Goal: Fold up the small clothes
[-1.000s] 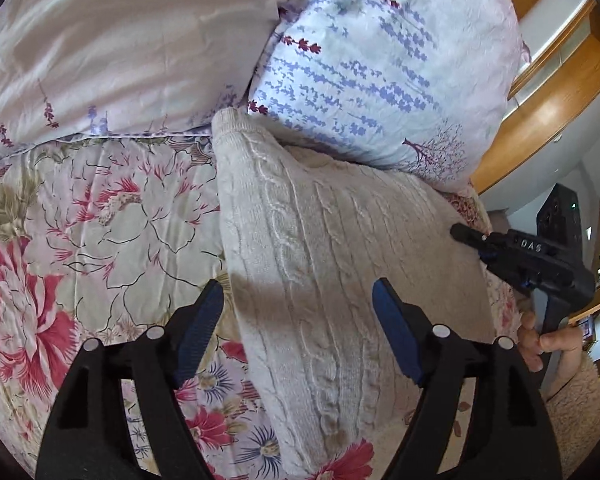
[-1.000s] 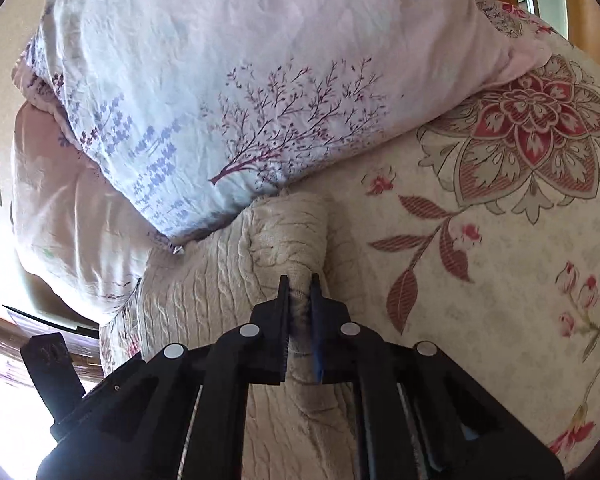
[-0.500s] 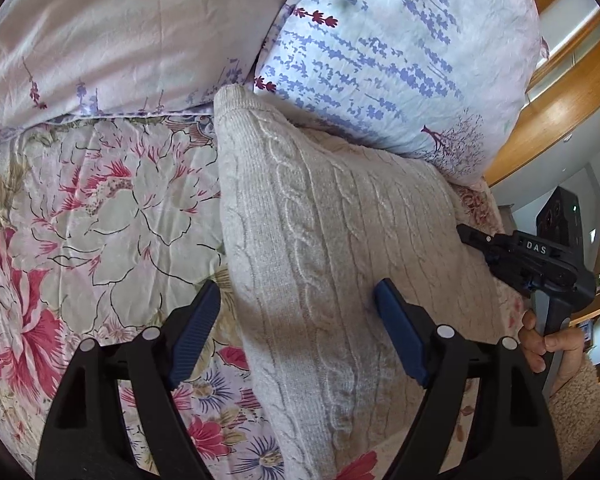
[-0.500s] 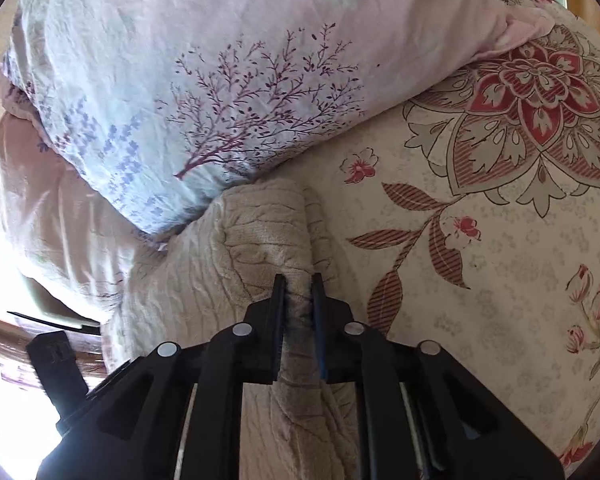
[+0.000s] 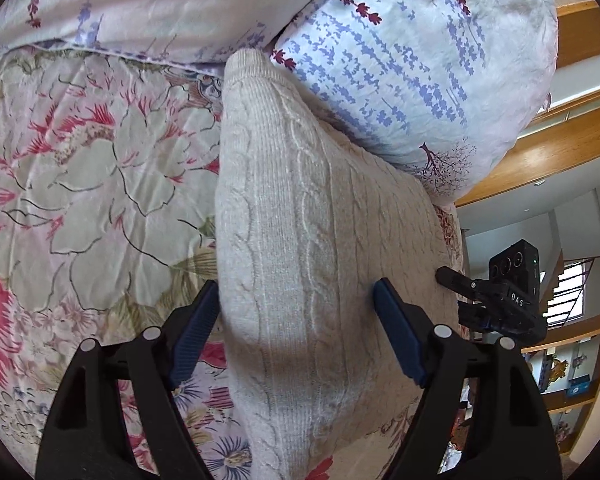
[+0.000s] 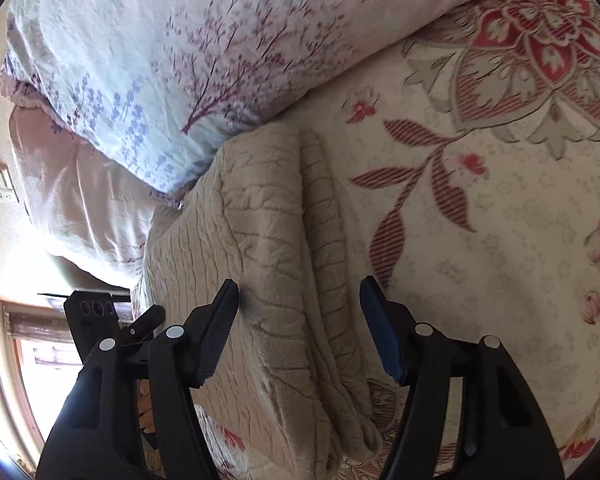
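A folded cream cable-knit sweater [image 5: 312, 240] lies on the floral bedspread [image 5: 92, 184], its far end against the pillows. My left gripper [image 5: 296, 308] hangs open over the sweater's left part, its blue pads [image 5: 396, 336] wide apart and pressing on nothing. In the right wrist view the sweater [image 6: 268, 240] shows its ribbed hem on the right. My right gripper [image 6: 300, 300] straddles that hem; its jaws are opening and the pads [image 6: 380, 336] stand clear of the knit. The right gripper [image 5: 500, 300] also appears at the sweater's right edge in the left wrist view.
Two pillows lie at the head of the bed: a blue-flowered one [image 5: 420, 72] over the sweater's far end and a pink one [image 5: 140, 0] to its left. A wooden headboard [image 5: 548, 152] rises behind. The bedspread [image 6: 500, 200] stretches right of the sweater.
My right gripper was shut on the sweater's hem and has let it go, its jaws now wide. Both grippers have sunk closer to the sweater. The left gripper stayed open.
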The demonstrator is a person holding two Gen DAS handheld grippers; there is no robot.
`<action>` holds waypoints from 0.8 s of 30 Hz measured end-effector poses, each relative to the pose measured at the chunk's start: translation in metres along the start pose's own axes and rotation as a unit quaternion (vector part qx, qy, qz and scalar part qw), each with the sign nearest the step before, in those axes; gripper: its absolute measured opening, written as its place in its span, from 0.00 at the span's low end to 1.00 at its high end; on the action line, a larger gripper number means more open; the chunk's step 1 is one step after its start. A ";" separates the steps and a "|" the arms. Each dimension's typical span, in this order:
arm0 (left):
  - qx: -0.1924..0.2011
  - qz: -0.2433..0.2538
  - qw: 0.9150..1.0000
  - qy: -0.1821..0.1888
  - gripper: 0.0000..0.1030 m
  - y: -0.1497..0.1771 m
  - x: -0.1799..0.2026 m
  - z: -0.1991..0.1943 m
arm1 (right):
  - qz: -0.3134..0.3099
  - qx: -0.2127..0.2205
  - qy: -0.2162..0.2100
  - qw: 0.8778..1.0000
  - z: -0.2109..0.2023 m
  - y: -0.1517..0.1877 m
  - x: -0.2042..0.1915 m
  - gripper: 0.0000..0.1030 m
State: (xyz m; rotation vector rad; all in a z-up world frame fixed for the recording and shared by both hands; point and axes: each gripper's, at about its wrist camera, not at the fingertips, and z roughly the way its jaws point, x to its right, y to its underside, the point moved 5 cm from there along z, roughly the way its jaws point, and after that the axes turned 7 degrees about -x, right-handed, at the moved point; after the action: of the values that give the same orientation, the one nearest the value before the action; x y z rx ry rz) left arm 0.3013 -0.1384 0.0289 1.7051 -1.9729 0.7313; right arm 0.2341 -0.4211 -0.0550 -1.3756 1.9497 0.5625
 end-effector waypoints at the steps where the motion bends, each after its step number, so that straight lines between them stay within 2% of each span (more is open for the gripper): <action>1: -0.001 -0.002 1.000 0.002 0.75 0.000 0.000 0.002 | -0.007 -0.005 -0.002 1.000 0.003 0.000 -0.003 0.63; 4: -0.002 -0.009 1.000 0.014 0.73 -0.002 0.002 0.007 | -0.016 -0.012 -0.006 1.000 0.010 -0.001 -0.009 0.64; 7: 0.003 -0.012 1.000 0.017 0.71 0.001 0.004 0.010 | -0.014 -0.017 -0.029 0.999 0.015 -0.002 -0.011 0.64; 13: 0.009 -0.033 0.999 0.035 0.61 0.010 0.011 0.024 | -0.020 -0.019 -0.060 0.998 0.022 0.002 -0.012 0.64; 14: 0.011 -0.037 0.999 0.037 0.59 0.011 0.009 0.024 | -0.022 -0.020 -0.064 0.998 0.023 0.003 -0.013 0.63; 15: 0.013 -0.039 0.998 0.037 0.58 0.011 0.008 0.024 | -0.021 -0.023 -0.069 0.997 0.026 0.004 -0.014 0.51; 17: 0.018 -0.039 0.998 0.036 0.49 0.013 0.007 0.024 | -0.016 -0.032 -0.073 0.997 0.034 0.009 -0.014 0.40; 20: 0.026 -0.035 0.998 0.042 0.40 0.015 0.010 0.016 | -0.009 -0.018 -0.095 0.995 0.035 0.013 -0.019 0.35; 24: 0.029 -0.029 0.998 0.054 0.38 0.012 0.012 0.001 | -0.012 -0.005 -0.115 0.993 0.028 0.019 -0.033 0.33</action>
State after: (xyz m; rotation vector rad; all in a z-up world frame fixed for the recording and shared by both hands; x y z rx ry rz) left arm 0.2873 -0.1470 0.0346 1.7108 -1.8374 0.8498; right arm 0.2313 -0.3736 -0.0506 -1.2773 1.7455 0.6876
